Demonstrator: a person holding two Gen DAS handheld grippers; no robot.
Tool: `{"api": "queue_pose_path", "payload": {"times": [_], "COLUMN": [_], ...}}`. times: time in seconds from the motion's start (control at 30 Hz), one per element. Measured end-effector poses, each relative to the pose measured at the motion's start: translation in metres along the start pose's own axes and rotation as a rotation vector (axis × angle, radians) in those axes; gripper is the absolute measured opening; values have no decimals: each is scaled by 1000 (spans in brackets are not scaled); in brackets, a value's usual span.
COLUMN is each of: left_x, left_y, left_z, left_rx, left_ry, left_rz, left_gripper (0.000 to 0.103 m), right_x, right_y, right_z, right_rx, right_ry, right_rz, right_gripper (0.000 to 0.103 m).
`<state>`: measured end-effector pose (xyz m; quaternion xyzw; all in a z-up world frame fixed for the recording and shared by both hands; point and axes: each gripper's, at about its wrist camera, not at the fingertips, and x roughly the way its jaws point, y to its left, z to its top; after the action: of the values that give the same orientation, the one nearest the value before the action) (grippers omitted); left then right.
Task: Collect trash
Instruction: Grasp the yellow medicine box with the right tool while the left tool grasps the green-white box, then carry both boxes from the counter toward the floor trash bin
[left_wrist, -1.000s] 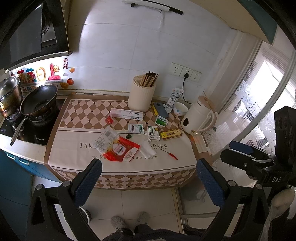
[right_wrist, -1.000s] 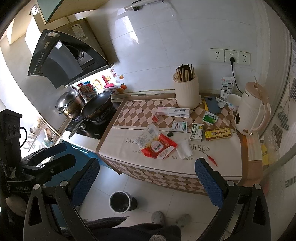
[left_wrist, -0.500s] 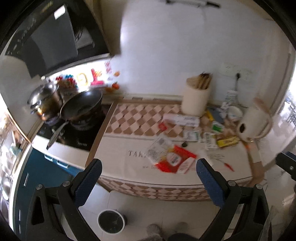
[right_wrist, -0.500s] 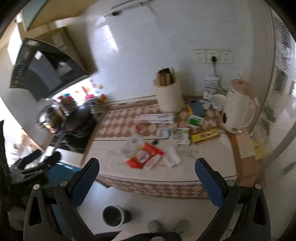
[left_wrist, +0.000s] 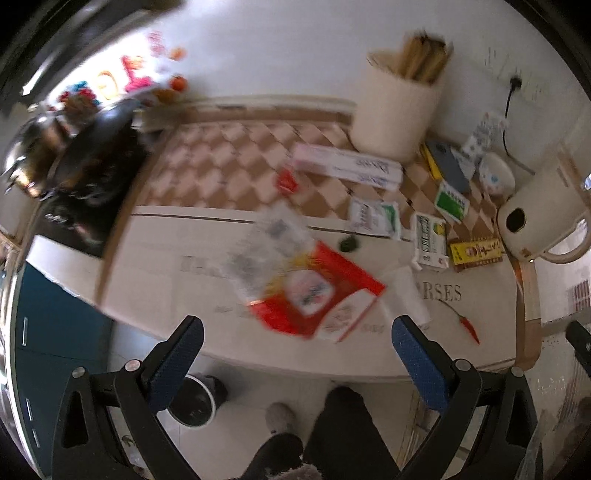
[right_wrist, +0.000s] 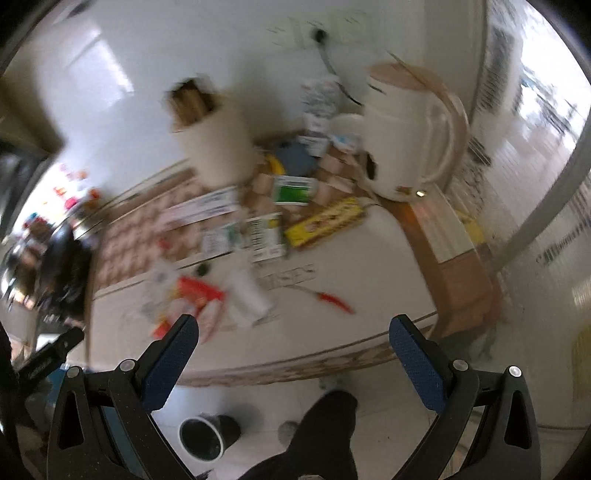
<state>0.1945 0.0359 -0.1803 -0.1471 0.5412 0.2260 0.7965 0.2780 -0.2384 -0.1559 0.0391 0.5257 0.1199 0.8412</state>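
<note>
Litter lies on the counter's cloth: a red snack wrapper under a clear plastic bag, a white tissue, a red chili, a yellow box and several small packets. My left gripper is open, in front of the counter edge below the red wrapper. My right gripper is open too, before the counter edge near the chili. A small black bin stands on the floor. Both views are motion-blurred.
A cream utensil holder and a white kettle stand at the back and right. A black pan sits on the hob at left. The person's legs and a slipper are on the tiled floor below.
Both grippers have swung toward the counter and come much closer; the litter now looms larger. Their jaws remain spread with nothing between them.
</note>
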Motion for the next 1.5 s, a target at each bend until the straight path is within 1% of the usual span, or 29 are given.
{"api": "queue_pose_path", "payload": {"times": [0.03, 0.07, 0.13, 0.17, 0.2, 0.27, 0.33, 0.4, 0.47, 0.53, 0.6, 0.63, 0.67, 0.73, 0.8, 0.83, 0.9, 0.93, 1.0, 1.03, 1.07, 1.1, 1.17, 1.23, 1.27, 1.3, 1.4, 1.47, 1.5], "left_x": [17, 26, 53, 64, 80, 100, 123, 138, 150, 155, 158, 159, 160, 163, 166, 169, 174, 180, 189, 198, 204, 210, 220, 230, 235, 238, 240, 236, 234], "left_y": [-19, -28, -52, -61, -72, -79, -85, -88, -90, -94, -102, -107, -112, -121, -131, -138, -149, -158, -170, -178, -184, -189, -197, -205, -207, -209, -209, -208, -207], "left_z": [10, 16, 33, 40, 49, 62, 73, 82, 87, 90, 93, 94, 95, 97, 98, 99, 99, 98, 96, 95, 94, 93, 91, 89, 88, 86, 85, 79, 75], "left_rx": [10, 13, 23, 33, 51, 67, 79, 80, 81, 81, 90, 96, 97, 104, 112, 116, 121, 123, 123, 121, 120, 121, 121, 121, 124, 123, 110, 125, 129], "left_ry": [17, 23, 30, 27, 24, 25, 40, 64, 90, 111, 114, 120, 127, 154, 180, 201, 229, 254, 298, 333, 357, 379, 401, 409, 414, 419, 396, 375, 376], "left_rz": [26, 46, 116, 164, 232, 306, 375, 400, 414, 404, 389, 378, 366, 315, 263, 217, 162, 114, 51, 2, -27, -50, -74, -76, -70, -66, -64, -29, -30], "left_gripper": [103, 103, 103, 103, 103, 103, 103, 103, 103, 103, 103, 103, 103, 103, 103, 103, 103, 103, 103, 103, 103, 103, 101, 90, 74, 64, 64, 64, 64], "right_x": [17, 31, 68, 90, 114, 156, 194, 232, 259, 288, 309, 313, 314, 316, 314, 312, 304, 301, 294, 292, 289, 287, 285, 283, 282, 281, 277, 282, 284], "right_y": [-11, -20, -42, -54, -66, -78, -84, -83, -79, -73, -67, -64, -57, -46, -46, -47, -53, -55, -58, -58, -59, -60, -65, -79, -84, -89, -106, -117, -120], "right_z": [10, 19, 39, 50, 61, 78, 92, 107, 115, 123, 128, 130, 135, 140, 138, 136, 131, 129, 123, 122, 121, 120, 118, 115, 114, 112, 105, 98, 97], "right_rx": [34, 64, 148, 206, 270, 362, 426, 469, 491, 496, 470, 446, 392, 248, 149, 120, 32, -12, -117, -145, -174, -197, -206, -160, -122, -102, -40, 5, 10], "right_ry": [15, 26, 58, 78, 98, 143, 178, 206, 227, 252, 284, 291, 277, 290, 314, 323, 341, 349, 360, 361, 354, 350, 363, 377, 387, 391, 400, 417, 426], "right_rz": [-9, -17, -32, -39, -37, -38, -48, -68, -83, -99, -123, -144, -159, -160, -140, -135, -136, -139, -151, -167, -186, -194, -207, -176, -160, -156, -153, -125, -122], "right_gripper": [103, 103, 103, 103, 103, 103, 103, 103, 103, 103, 103, 98, 94, 77, 76, 74, 74, 73, 73, 73, 74, 76, 87, 89, 89, 89, 89, 88, 85]}}
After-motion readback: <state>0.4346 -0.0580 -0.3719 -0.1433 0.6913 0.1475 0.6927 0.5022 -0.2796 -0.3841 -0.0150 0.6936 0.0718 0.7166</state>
